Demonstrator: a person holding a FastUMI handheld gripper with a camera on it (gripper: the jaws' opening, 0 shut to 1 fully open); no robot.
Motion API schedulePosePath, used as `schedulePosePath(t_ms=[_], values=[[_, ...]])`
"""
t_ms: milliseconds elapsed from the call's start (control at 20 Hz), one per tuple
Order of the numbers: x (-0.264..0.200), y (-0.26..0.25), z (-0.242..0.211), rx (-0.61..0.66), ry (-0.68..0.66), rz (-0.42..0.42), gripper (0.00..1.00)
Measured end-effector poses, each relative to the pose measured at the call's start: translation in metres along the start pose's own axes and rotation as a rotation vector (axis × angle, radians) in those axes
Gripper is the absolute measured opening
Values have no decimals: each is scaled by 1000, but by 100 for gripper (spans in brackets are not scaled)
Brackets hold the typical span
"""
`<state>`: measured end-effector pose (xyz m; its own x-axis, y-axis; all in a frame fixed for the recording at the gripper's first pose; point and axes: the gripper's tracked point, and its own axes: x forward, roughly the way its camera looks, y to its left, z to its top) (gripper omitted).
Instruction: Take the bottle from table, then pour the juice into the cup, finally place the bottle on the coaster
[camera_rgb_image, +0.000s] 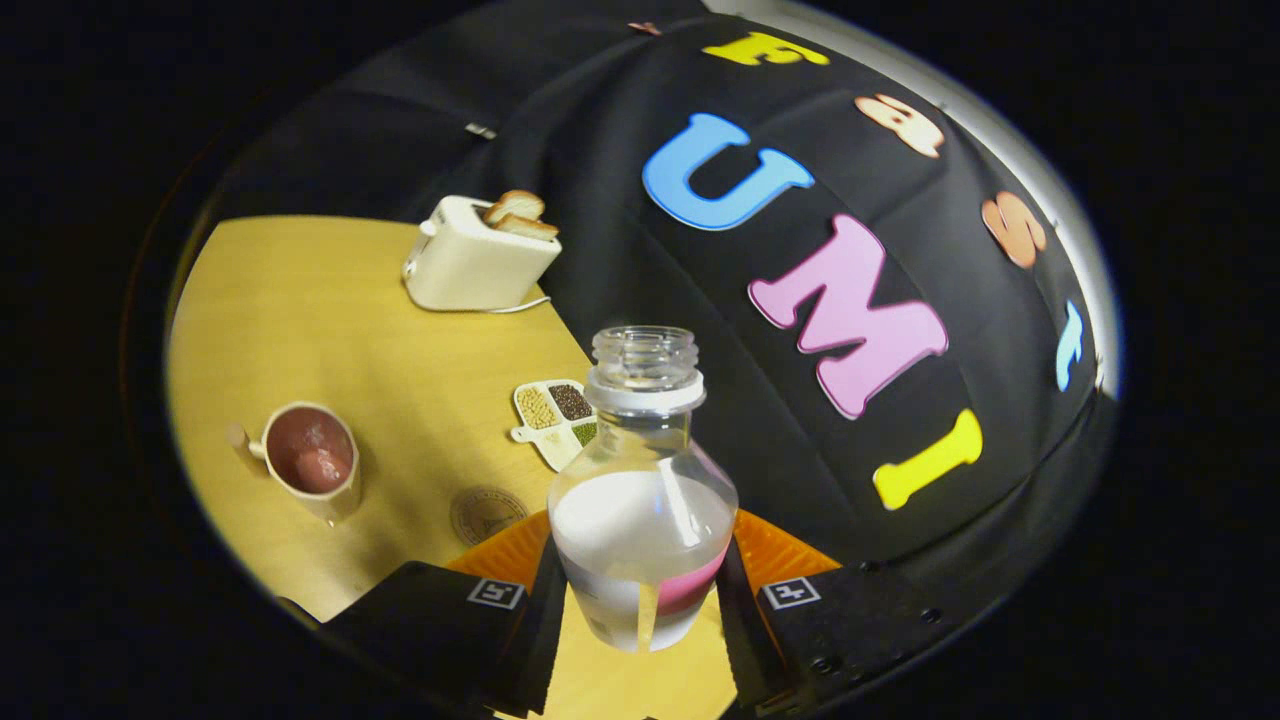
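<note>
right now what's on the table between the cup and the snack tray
In the gripper view, bare wooden table lies between the cup and the tray. The coaster sits nearer the fingers, which grip the bottle.

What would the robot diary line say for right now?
gripper: shut on bottle | bottle: lifted, uncapped, upright | cup: on table | coaster: bare

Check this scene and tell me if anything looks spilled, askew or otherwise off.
Nothing stands out. The claw is shut on the uncapped bottle, held above the table, whose bare surface shows no spill. The cup, coaster, toaster with bread and divided dish all sit normally.
</note>
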<state>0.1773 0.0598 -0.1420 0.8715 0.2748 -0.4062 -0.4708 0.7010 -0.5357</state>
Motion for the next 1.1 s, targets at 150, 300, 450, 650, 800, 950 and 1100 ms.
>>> schedulePosePath(t_ms=[150, 300, 450, 650, 800, 950, 1100], values=[[3, 2, 10, 176, -57, 19, 71], [14, 18, 15, 357, -113, 55, 71], [30, 32, 19, 500, -162, 85, 71], [56, 42, 4, 632, -183, 75, 71], [81, 47, -14, 698, -172, 54, 72], [99, 53, -31, 714, -147, 35, 73], [108, 58, -39, 700, -161, 25, 73]])
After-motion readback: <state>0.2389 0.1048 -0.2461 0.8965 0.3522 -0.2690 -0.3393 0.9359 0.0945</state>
